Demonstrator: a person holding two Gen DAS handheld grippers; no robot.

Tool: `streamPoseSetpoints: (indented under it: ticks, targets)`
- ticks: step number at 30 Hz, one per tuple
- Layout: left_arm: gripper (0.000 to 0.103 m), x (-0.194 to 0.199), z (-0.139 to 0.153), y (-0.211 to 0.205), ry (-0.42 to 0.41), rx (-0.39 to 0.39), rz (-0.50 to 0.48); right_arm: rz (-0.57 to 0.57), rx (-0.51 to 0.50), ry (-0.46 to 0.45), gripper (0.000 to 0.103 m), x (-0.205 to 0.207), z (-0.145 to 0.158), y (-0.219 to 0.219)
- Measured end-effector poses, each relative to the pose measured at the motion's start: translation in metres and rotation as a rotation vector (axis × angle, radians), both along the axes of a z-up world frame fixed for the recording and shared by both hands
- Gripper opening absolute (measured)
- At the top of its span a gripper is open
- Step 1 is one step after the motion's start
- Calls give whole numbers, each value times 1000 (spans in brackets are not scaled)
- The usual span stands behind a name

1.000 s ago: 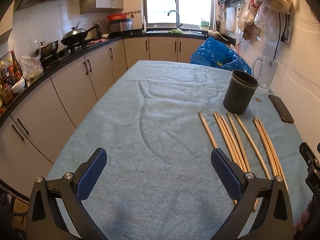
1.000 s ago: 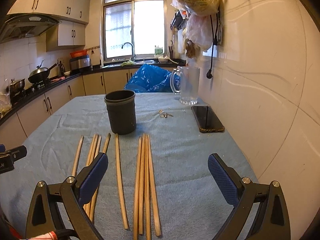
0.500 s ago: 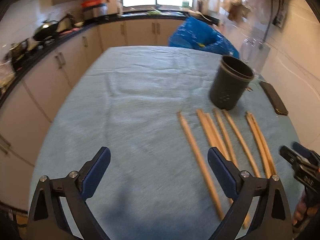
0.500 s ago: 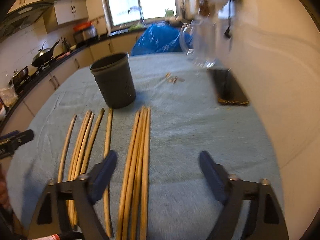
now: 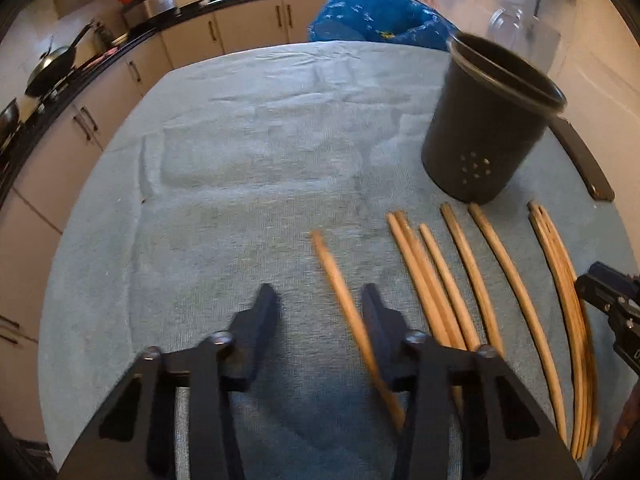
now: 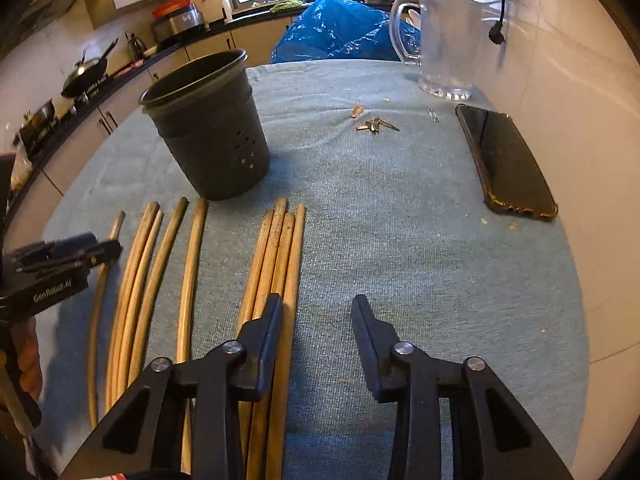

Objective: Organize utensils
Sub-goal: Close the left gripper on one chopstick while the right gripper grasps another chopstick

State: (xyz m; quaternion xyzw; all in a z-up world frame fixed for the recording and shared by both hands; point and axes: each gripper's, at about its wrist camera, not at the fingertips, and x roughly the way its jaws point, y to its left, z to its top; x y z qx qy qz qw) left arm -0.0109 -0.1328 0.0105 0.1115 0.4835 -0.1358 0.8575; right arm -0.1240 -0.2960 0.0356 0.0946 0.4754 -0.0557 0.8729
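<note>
Since a second ago both grippers have dropped closer to the blue cloth (image 5: 248, 152) and tipped down toward it, and their jaws, then spread wide, now stand narrow and are closing. The left gripper (image 5: 318, 300) hangs over the near part of the table with the leftmost chopstick (image 5: 340, 292) running between its fingers, close along the inside of the right finger (image 5: 376, 320); whether the pad touches it cannot be told through the blur. To the right of that stick lie the other chopsticks (image 5: 460, 276) in a loose row, tips pointing far toward the dark holder cup (image 5: 488, 136), which stands upright on the cloth just beyond them. The right gripper (image 6: 318, 308) shows only bare cloth between its fingers; its left finger (image 6: 268, 328) sits over the bundle of four chopsticks (image 6: 280, 240), which lies side by side at the right end of the row, and the frames do not show whether it touches them. In the right wrist view the left gripper appears at the left edge, above the leftmost stick. Farther right, near the wall, lie a black phone (image 6: 504, 160), a few small scraps (image 6: 374, 124) and a clear glass jug (image 6: 448, 40).
</note>
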Motion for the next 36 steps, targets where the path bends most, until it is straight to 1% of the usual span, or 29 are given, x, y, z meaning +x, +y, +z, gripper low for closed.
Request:
streamPoseSetpoints:
  ticks: [2,5,9,10,11,12,13,15,17,19,22,24,26,27,29,32,34,36]
  targets:
    - [14,-2,0,-4,-2,2,-32,-3,-3,15,34,0,-1,0]
    - [12,-8,-1,-7,-32,36,-54,-3,-16,17,34,-1,-2,1]
    - [8,-16,0,-5,-41,45,-71,-3,-50,27,34,9,-3,6]
    - [7,-19,0,-2,-37,42,-80,-6,-52,36,31,11,-2,6]
    - [7,-20,0,2,-33,44,-87,-14,-58,45,18,13,-3,5]
    - [7,-18,0,3,-30,46,-89,-25,-60,56,13,15,-3,3]
    - [7,-19,1,8,-21,45,-91,-36,-34,65,11,14,-2,-3]
    - [7,-20,3,21,8,28,-85,-50,0,73,10,9,-2,-11]
    - [7,-20,5,39,56,-16,-81,-70,10,83,10,-2,-1,-19]
    - [7,-20,7,44,75,-42,-93,-78,25,89,10,-10,-2,-25]
    - [7,-24,14,48,66,-88,-123,-91,26,100,11,-14,-1,-32]
    - [9,-28,16,50,59,-102,-125,-92,35,106,11,-12,-2,-36]
    - [21,-27,15,51,63,-100,-111,-94,38,109,15,-11,-2,-37]
    - [23,-26,14,51,65,-95,-110,-91,39,110,17,-9,-2,-37]
    - [24,-22,11,49,82,-85,-115,-90,41,112,20,-7,-2,-38]
    - [25,-15,5,42,127,-98,-130,-96,59,119,23,-2,-2,-42]
    - [26,-13,2,39,131,-89,-134,-97,60,126,23,2,-2,-45]
    - [26,-12,1,34,122,-54,-157,-94,45,141,23,7,-2,-45]
